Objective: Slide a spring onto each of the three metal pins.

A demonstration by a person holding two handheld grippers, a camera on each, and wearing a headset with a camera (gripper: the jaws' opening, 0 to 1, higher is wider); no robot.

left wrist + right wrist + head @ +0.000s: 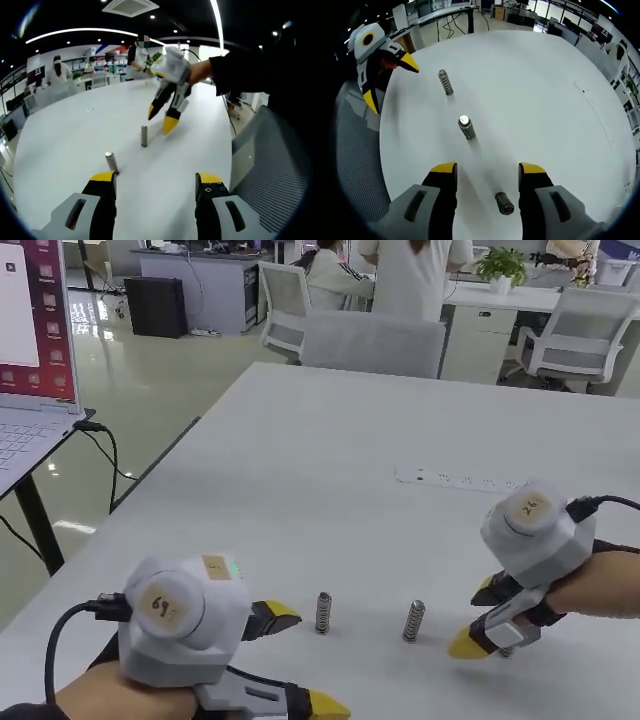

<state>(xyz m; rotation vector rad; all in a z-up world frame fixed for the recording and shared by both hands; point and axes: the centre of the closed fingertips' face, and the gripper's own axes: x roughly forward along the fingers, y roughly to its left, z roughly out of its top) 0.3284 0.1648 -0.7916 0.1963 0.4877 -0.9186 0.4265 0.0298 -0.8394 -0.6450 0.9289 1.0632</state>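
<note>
Spring of grey coiled steel (504, 203) nearest, upright-looking, seen between right jaws at 6 o'clock | white tabletop (400, 440) bears all | right yellow-tipped gripper (488, 169) spread, empty, closest | left yellow-tipped gripper (156, 177) spread | two further springs (466, 127) toward 11 o'clock

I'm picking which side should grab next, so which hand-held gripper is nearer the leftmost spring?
Left. The left hand-held gripper has one jaw tip just beside the leftmost spring; the right hand-held gripper sits off past the middle spring, farther away.
</note>
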